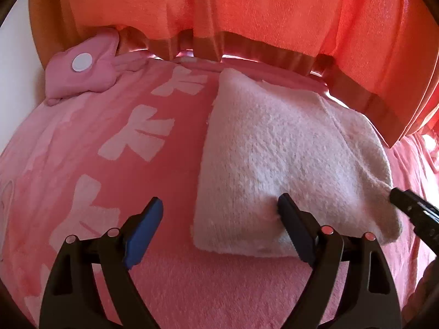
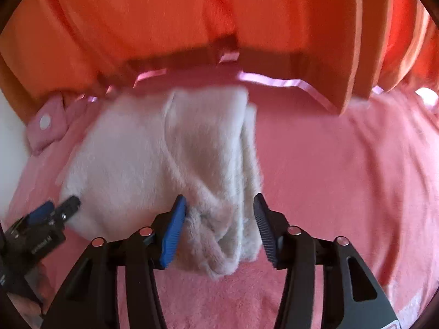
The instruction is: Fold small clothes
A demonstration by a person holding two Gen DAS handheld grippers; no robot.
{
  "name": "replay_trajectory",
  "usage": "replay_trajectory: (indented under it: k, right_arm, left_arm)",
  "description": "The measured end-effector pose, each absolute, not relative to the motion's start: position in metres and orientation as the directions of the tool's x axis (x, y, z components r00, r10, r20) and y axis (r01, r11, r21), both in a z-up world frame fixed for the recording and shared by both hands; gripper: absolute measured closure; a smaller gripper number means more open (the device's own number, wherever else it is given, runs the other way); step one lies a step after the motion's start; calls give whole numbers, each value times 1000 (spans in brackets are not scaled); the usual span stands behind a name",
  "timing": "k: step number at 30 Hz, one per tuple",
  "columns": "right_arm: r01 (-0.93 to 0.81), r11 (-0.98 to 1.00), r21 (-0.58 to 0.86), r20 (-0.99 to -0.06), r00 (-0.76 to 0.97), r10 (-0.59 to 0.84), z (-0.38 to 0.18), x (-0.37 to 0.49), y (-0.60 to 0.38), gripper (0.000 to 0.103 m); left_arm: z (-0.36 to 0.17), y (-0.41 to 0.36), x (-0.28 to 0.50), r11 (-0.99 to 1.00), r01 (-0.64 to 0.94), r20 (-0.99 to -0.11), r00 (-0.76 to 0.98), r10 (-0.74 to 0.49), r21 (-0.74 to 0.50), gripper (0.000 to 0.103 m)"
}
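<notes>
White fluffy garment (image 1: 288,159) lies folded on a pink bedspread (image 1: 82,150), centre-right of the left wrist frame, centre-left of the right wrist frame. Left gripper (image 1: 219,213) spread wide at lower centre; its right finger rests at the garment's near left edge, left finger over bare bedspread, nothing pinched. Right gripper (image 2: 219,219) partly spread at lower centre of its own frame, a bunched end of the garment between the fingers; blue pad (image 2: 172,233) touches the fabric, the dark pad stands just clear, so no firm pinch visible. Orange curtain (image 1: 247,13) fills the top. Pink pouch with white dot (image 1: 82,63) at upper left.
</notes>
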State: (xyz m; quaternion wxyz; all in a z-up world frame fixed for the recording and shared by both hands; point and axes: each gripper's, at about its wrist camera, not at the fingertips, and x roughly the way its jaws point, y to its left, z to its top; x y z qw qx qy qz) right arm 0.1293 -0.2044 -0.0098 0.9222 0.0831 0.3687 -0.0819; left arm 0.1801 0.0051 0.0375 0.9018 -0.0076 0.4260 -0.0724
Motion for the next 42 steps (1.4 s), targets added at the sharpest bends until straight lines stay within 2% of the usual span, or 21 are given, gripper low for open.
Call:
replay_trajectory:
  k: [1, 3, 5, 7, 10, 12, 17, 23, 42]
  right_arm:
    - [227, 971, 77, -678, 726, -116, -7, 125, -201, 41]
    - [233, 969, 84, -667, 735, -119, -5, 122, -198, 35]
    - [237, 966, 107, -662, 741, -108, -8, 115, -197, 33]
    - [246, 962, 121, -663, 741, -106, -13, 108, -195, 23]
    - [283, 955, 94, -680, 718, -146, -30, 89, -192, 19]
    - [295, 953, 63, -691, 702, -172, -43, 77, -189, 17]
    - [284, 958, 29, -727, 664, -175, -70, 56, -173, 17]
    - [263, 965, -20, -709, 677, -200, -78, 47, -155, 17]
    - [297, 955, -17, -711, 668, -220, -83, 54, -154, 17]
  left_arm:
    - [38, 4, 178, 990, 123, -765, 631, -130, -67, 20]
    - [39, 0, 174, 991, 131, -760, 640, -114, -38, 20]
    - [39, -4, 169, 990, 144, -757, 646, -98, -6, 20]
    - [38, -8, 160, 988, 153, -759, 645, -86, 18, 20]
    - [36, -9, 145, 987, 153, -757, 650, -65, 47, 19]
    - [31, -5, 131, 987, 144, -763, 644, -42, 67, 14]
    - [15, 3, 104, 989, 132, -784, 619, -35, 61, 14]
    - [7, -7, 87, 981, 152, -769, 639, -7, 117, 13]
    - [3, -13, 96, 989, 90, -767, 641, 34, 118, 14]
